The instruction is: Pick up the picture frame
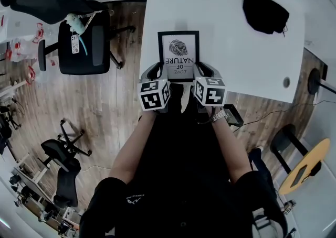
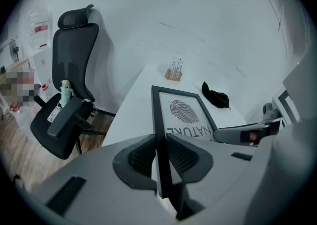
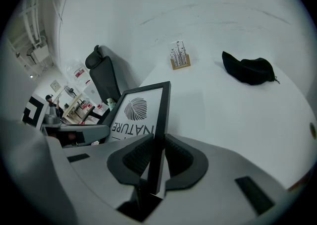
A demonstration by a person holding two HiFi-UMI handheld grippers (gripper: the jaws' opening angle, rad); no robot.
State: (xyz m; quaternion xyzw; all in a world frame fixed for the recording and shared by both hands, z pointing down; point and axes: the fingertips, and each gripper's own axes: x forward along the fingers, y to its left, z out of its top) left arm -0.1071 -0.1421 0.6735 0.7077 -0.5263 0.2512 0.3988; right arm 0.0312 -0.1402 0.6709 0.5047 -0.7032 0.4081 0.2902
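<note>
picture frame (image 1: 178, 53) at the table (image 1: 236, 48) near edge | left gripper (image 2: 161, 155) pinching its left side | right gripper (image 3: 156, 157) clamped on right side

Frame (image 1: 178, 56): black matt border, smooth; white paper print inside.
Table (image 1: 231, 48): white, smooth, matt.
Floor (image 1: 110, 106): wood planks, low sheen.
Pouch (image 1: 264, 11): black cloth, soft, matt.
Left gripper (image 2: 161, 142) pads (image 2: 141, 158): dark, ribbed, matt.
</note>
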